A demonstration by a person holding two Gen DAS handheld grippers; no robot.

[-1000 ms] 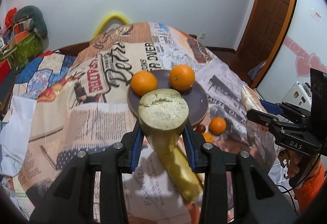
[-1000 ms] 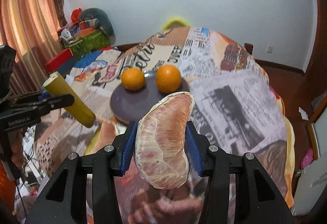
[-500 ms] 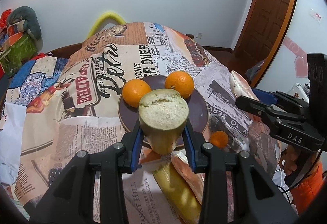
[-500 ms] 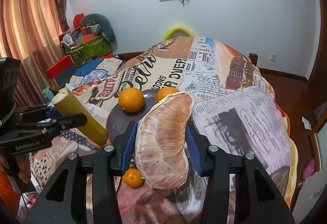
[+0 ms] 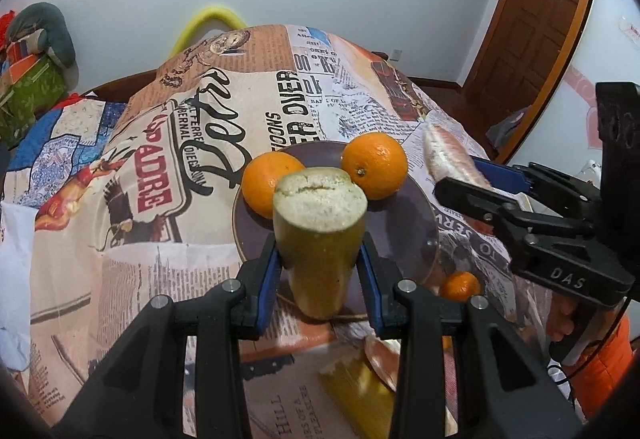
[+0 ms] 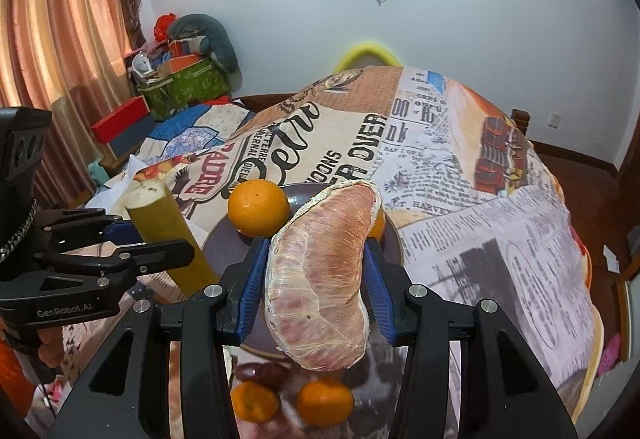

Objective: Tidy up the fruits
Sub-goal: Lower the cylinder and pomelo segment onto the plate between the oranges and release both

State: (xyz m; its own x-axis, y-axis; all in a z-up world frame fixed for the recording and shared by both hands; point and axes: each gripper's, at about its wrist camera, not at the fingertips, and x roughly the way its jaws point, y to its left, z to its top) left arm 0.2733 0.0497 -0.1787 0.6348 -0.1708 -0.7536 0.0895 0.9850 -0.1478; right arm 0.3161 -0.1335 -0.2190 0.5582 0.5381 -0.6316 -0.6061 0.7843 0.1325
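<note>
Pinching a sugarcane piece (image 5: pixel 320 235), the left gripper (image 5: pixel 320 275) hangs over the plate's (image 5: pixel 416 235) near rim; the right gripper (image 6: pixel 316 287) clamps a pomelo segment (image 6: pixel 320 279) beside it. Two oranges (image 5: pixel 374 163) crowd the far rim, leaving the plate's middle bare.

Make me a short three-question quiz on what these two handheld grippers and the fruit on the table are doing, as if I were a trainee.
1. True or false: the left gripper is clamped on a cut yellow-green sugarcane stick.
2. What does the right gripper hold? A) a round orange B) a peeled pink pomelo segment C) a dark red date
3. How many large round oranges sit on the dark purple round plate?

Key
1. True: its blue pads press both sides of the stick.
2. B: the peeled pink pomelo segment.
3. Two: one orange at the left, one at the right.
</note>
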